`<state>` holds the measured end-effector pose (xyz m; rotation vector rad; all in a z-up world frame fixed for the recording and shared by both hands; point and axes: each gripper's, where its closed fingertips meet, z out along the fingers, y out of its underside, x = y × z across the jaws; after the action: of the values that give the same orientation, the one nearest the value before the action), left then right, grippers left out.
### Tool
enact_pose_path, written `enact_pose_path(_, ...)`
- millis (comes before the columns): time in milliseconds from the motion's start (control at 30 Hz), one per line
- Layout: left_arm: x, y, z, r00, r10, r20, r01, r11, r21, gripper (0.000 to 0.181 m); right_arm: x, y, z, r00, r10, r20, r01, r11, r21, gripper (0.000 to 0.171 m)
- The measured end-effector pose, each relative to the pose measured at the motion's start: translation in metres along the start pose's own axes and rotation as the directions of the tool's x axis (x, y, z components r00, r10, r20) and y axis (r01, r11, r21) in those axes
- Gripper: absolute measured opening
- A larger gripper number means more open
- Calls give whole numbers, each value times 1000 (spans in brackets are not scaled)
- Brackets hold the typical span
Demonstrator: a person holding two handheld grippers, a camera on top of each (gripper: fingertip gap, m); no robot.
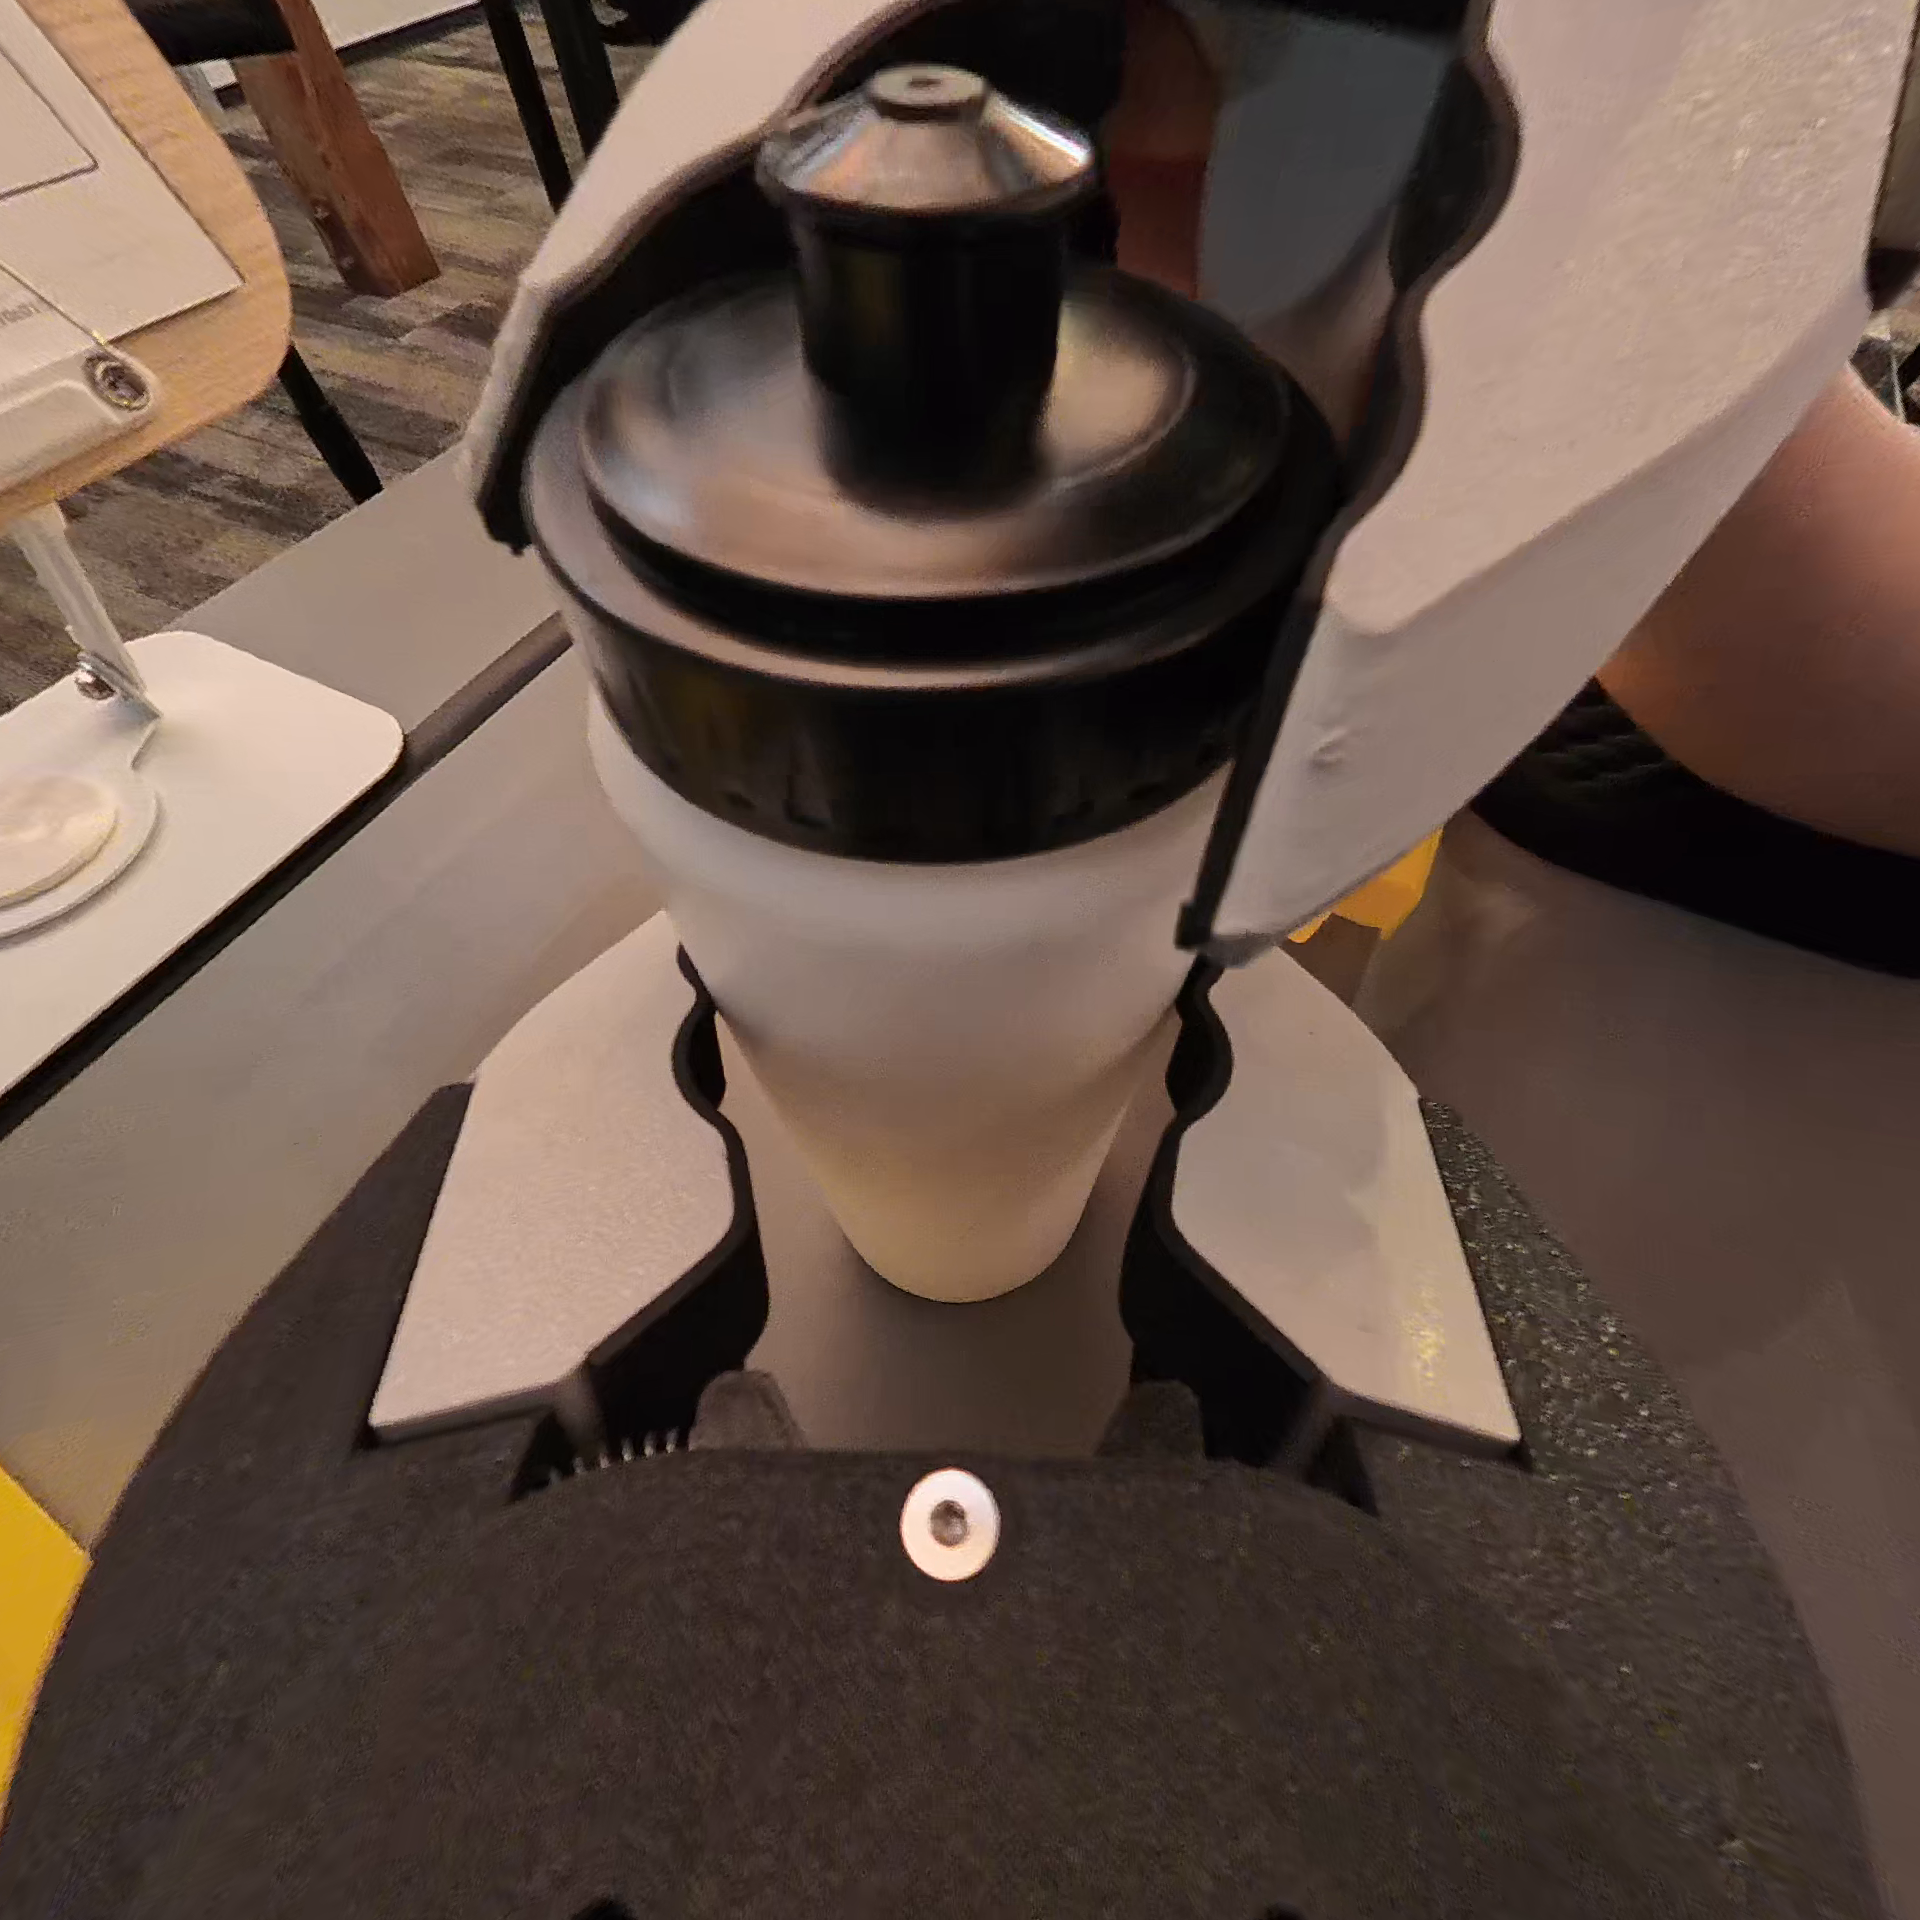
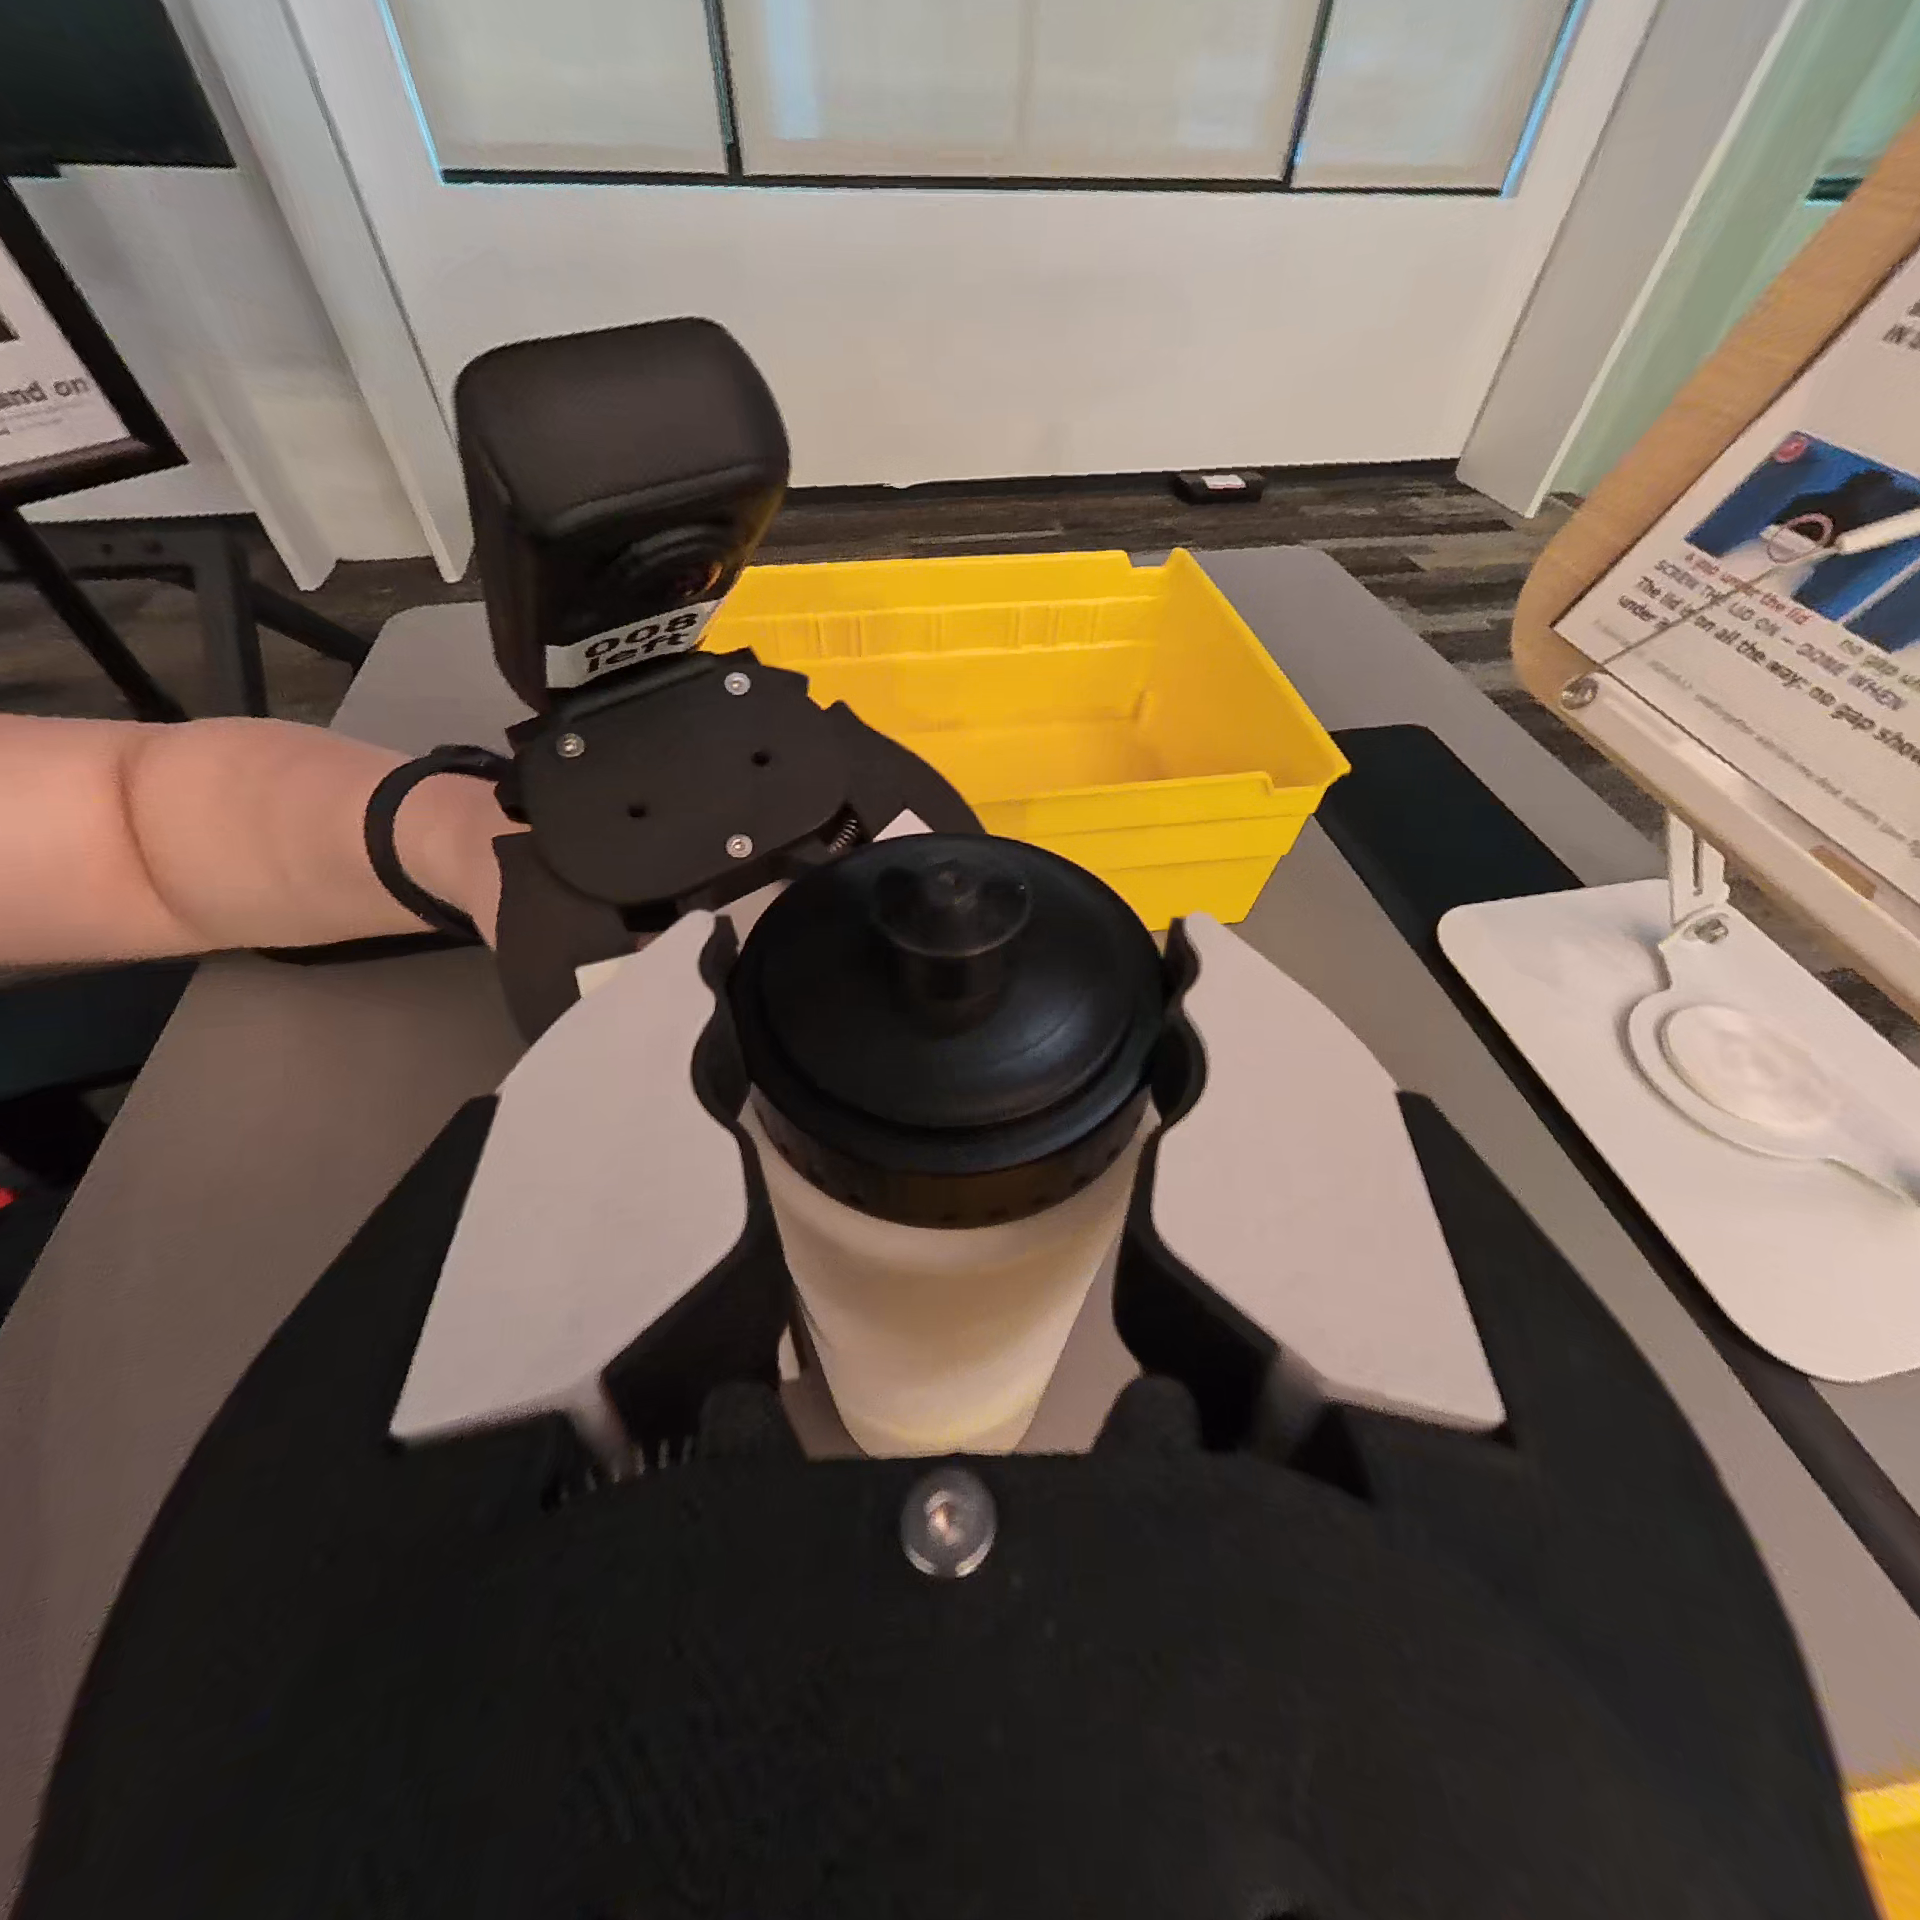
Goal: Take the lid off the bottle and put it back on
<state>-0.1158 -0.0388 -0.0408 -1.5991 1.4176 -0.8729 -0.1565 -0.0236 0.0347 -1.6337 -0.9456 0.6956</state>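
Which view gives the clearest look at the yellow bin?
The right wrist view: the yellow bin sits whole and open-topped on the table behind the bottle. The left wrist view shows only a yellow sliver past the right gripper, whose fingers flank the lid.

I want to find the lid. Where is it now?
The black lid sits on the white bottle, centre of the right wrist view, between the right tool's fingers, before the yellow bin.

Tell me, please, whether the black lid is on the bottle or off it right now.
On: the black lid caps the white bottle, with no visible gap.
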Motion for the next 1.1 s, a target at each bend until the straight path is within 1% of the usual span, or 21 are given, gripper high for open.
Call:
enact_pose_path(100, -7, 1, -1, 997, -37, 72, 38, 999, -8, 86, 7, -2, 4, 995, 40, -86, -39, 999, 13, 78)
enact_pose_path(200, -14, 1, -2, 983, -71, 167, 74, 997, -12, 85, 15, -3, 8, 967, 77, -242, -71, 997, 36, 78)
enact_pose_path(267, -15, 2, -3, 978, -78, 192, 83, 996, -16, 85, 18, -4, 8, 942, 102, -319, -86, 994, 63, 78)
enact_pose_path(300, -15, 2, -3, 979, -76, 187, 81, 997, -18, 85, 18, -4, 8, 938, 105, -331, -88, 994, 66, 78)
enact_pose_path(367, -14, 2, -3, 985, -72, 158, 75, 997, -15, 85, 17, -4, 8, 949, 81, -305, -68, 996, 53, 78)
enact_pose_path(400, -13, 2, -2, 988, -68, 136, 71, 997, -13, 85, 16, -4, 8, 962, 68, -266, -60, 997, 38, 78)
enact_pose_path(500, -6, 1, -1, 998, -20, 54, 21, 1000, -15, 85, 9, 2, 5, 994, 41, -100, -43, 999, -17, 82)
enact_pose_path(567, -1, 1, -1, 1000, 6, 5, -6, 1000, -9, 86, 1, 2, 1, 1000, 20, 4, -20, 1000, -14, 79)
enact_pose_path(667, 1, 0, -1, 1000, 17, -21, -17, 1000, 2, 86, -2, 2, 0, 999, -21, 33, 21, 1000, 8, 78)
enact_pose_path(733, -1, 1, -1, 1000, -1, -5, 1, 1000, -5, 86, 0, 2, 1, 1000, -10, 20, 10, 1000, 16, 78)
enact_pose_path(800, -6, 1, -2, 998, -38, 41, 38, 999, -11, 85, 5, 1, 5, 999, 22, -38, -21, 999, 25, 78)
enact_pose_path(900, -13, 1, -2, 989, -87, 119, 87, 996, -1, 85, 13, 0, 9, 983, 68, -173, -63, 997, 34, 78)
enact_pose_path(1000, -14, 2, -3, 984, -93, 150, 94, 996, -4, 85, 17, 0, 9, 945, 88, -316, -82, 996, 31, 78)
enact_pose_path(1033, -14, 2, -3, 985, -87, 148, 89, 996, -8, 85, 17, 0, 9, 940, 85, -330, -82, 996, 24, 78)
enact_pose_path(1100, -13, 2, -3, 988, -82, 128, 83, 997, -7, 85, 16, 0, 9, 948, 67, -310, -67, 998, 10, 78)
